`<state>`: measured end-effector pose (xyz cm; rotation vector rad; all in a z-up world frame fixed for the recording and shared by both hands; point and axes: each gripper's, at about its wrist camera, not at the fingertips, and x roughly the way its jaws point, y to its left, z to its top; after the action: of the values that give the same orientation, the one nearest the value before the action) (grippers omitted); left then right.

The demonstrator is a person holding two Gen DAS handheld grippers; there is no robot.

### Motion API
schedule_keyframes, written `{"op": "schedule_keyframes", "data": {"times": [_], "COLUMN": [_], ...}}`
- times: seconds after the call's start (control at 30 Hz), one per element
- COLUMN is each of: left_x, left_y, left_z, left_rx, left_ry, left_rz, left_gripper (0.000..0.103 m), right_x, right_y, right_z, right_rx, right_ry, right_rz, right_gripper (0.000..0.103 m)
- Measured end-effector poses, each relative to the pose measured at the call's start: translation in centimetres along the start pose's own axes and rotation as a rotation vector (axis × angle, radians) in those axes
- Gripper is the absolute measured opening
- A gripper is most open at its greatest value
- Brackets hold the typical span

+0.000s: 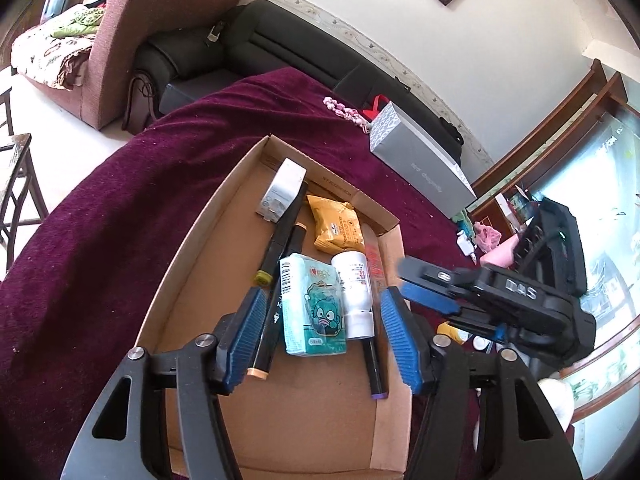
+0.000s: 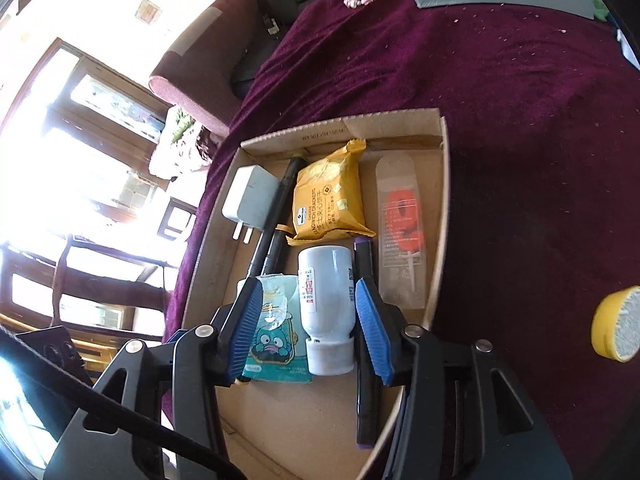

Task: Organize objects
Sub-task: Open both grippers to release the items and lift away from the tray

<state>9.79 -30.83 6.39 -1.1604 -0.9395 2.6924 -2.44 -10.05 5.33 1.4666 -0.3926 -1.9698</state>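
both claws hang open over the cardboard box point(image 2: 438, 208) on the maroon tabletop cloth point(image 2: 520, 140), gripping nothing. right claw point(image 2: 308, 324) straddles the white bottle point(image 2: 326, 292) without touching it; bottle lies in the box beside the tissue pack point(image 2: 276, 336), so the drop-off step looks finished. left claw point(image 1: 320, 340) hovers above the same items. farther in: cracker pack point(image 2: 326, 200), charger point(image 2: 250, 196). next move likely calls for reaching the yellow lid point(image 2: 616, 324) outside the box.
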Motion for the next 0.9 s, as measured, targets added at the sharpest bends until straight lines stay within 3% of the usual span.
{"op": "schedule_keyframes", "data": {"times": [0.17,0.37,0.5,0.6,0.8,0.9], "left_x": [-0.3,-0.7,-1.1,-0.9,0.8,1.8], "left_y": [0.9,-0.1,-2.9,-5.6,-11.3,-13.7], "left_z": [-0.3,-1.1,-1.9,-2.9,-5.5,-7.0], "left_rx": [-0.036,-0.019,0.049,0.108,0.220,0.273], "left_ry": [-0.005,0.011,0.023,0.041,0.126,0.173], "left_rz": [0.013,0.022,-0.012,-0.042,-0.103,-0.113], "left_gripper": [0.055,0.055,0.056,0.060,0.060,0.060], "right_x": [-3.3,-8.6,-12.7,-16.6,-22.3,-23.8], "right_y": [-1.7,-5.4,-8.7,-11.9,-18.1,-21.0], "right_z": [-1.2,-4.2,-6.5,-8.9,-13.1,-14.9], "right_rx": [0.026,0.078,0.133,0.184,0.305,0.360], "right_ry": [-0.056,-0.168,-0.249,-0.318,-0.431,-0.469], "right_rz": [-0.002,-0.003,0.000,-0.030,-0.101,-0.095], "right_gripper": [0.055,0.056,0.056,0.063,0.069,0.069]}}
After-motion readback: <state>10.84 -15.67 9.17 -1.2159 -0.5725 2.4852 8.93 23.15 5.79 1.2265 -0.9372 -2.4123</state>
